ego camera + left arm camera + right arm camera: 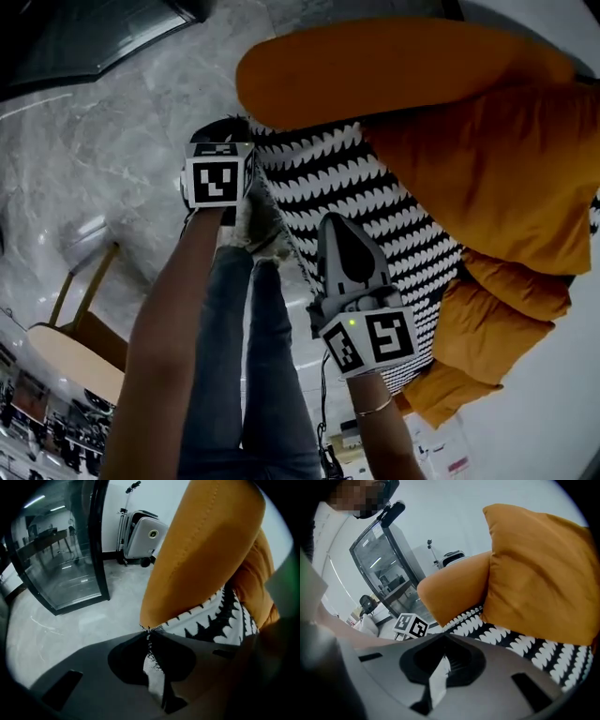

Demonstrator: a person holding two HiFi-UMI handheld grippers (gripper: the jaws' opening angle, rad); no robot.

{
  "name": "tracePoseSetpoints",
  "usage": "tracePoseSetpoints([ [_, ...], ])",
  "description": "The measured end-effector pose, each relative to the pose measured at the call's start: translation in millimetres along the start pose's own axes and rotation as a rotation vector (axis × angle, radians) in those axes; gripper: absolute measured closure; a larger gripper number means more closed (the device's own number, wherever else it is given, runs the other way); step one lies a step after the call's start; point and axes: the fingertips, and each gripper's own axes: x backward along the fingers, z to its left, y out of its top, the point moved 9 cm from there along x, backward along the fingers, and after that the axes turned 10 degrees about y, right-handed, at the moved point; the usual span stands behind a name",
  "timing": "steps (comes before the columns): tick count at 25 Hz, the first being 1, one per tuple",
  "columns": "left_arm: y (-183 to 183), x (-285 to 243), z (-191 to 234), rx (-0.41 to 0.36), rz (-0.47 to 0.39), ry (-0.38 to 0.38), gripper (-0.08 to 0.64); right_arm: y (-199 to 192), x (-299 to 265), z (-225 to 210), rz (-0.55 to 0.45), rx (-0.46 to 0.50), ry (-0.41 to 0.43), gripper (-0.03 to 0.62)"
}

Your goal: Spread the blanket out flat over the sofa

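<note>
Scene: an orange sofa (375, 66) seen from above, with a person standing at its front edge and holding one gripper in each hand.
Blanket position: the black-and-white patterned blanket (366, 197) lies on the sofa seat, beside the rounded armrest. Its far side runs under the orange back cushion (497, 169).
Blanket condition: the visible part lies fairly flat. Both grippers hold its near edge.
Left gripper: the left gripper (234, 131) is at the blanket corner next to the armrest.
Left jaws: in the left gripper view the left gripper (149, 630) has its jaws pressed together on the blanket (220, 616) hem. A strip of the patterned cloth passes between them. The sofa (206, 550) armrest rises directly behind.
Right gripper: the right gripper (336, 223) is further along the same edge, well apart from the left one.
Right jaws: in the right gripper view the right gripper (443, 644) has its jaws closed and pinching a pale fold of the blanket (525, 646).
Right gripper view background: the back cushion (539, 569) rests on the blanket, and the sofa (454, 585) armrest lies behind it.
Person: legs in jeans (244, 375) stand between the two arms.
Floor: grey marble floor (112, 141).
Surroundings: a round wooden table (66, 361) stands at lower left. A glass-walled booth (61, 564) and a grey suitcase (143, 536) stand beyond the armrest.
</note>
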Motion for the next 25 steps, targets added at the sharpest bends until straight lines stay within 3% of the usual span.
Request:
tracePoseSetpoints([
  [6, 1, -16, -10, -0.055, 0.005, -0.022, 0.531, -9, 1, -6, 0.003, -0.025, -0.017, 0.581],
  [13, 7, -24, -20, -0.066, -0.006, -0.060, 0.531, -14, 5, -12, -0.004, -0.052, -0.028, 0.581],
  [20, 3, -26, -14, -0.026, 0.027, -0.099, 0.527, -19, 14, -11, -0.030, -0.062, -0.035, 0.581],
  [22, 0, -26, -7, 0.023, 0.051, -0.089, 0.475, -22, 17, -9, -0.034, -0.060, -0.037, 0.581],
  [25, -7, -22, 1, 0.045, 0.076, -0.048, 0.463, -25, 25, -8, -0.035, -0.056, -0.038, 0.581],
])
